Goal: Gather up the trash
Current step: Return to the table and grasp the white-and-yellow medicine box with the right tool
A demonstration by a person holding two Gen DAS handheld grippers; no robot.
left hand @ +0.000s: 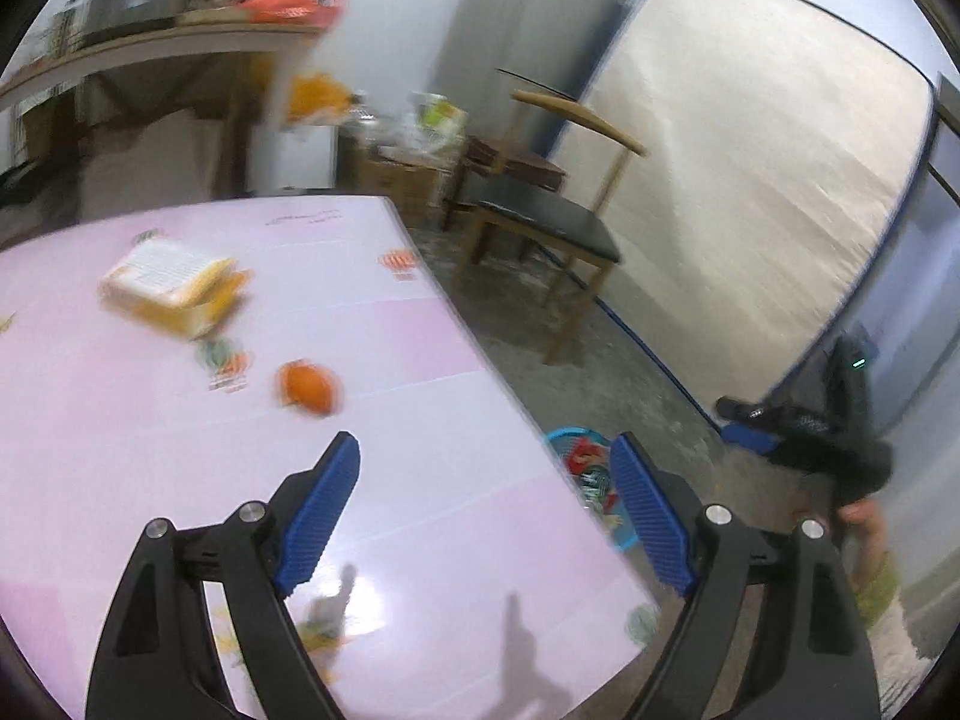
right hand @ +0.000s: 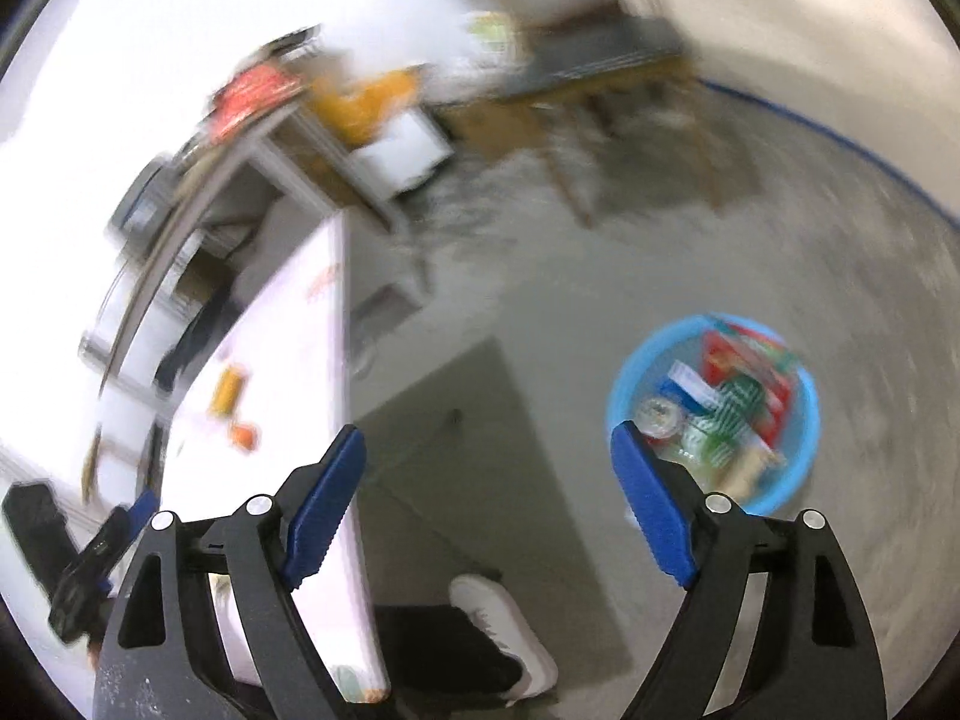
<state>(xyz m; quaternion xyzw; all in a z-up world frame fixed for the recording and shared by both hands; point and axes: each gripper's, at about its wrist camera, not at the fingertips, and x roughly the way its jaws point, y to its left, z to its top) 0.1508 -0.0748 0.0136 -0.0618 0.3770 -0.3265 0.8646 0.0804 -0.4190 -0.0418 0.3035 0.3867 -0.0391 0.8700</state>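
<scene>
Evidently this is a gap between pickups: both tools, left and right, gape apart with nothing between them, and the blue basin on the floor holds wrappers. A yellow box and an orange scrap lie on the pink surface, so the next move probably calls for the left tool to reach forward to the scrap, the nearer piece.

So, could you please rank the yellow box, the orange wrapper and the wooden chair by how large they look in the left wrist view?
1. wooden chair, though it stands farthest away
2. yellow box
3. orange wrapper, clearly smallest
</scene>
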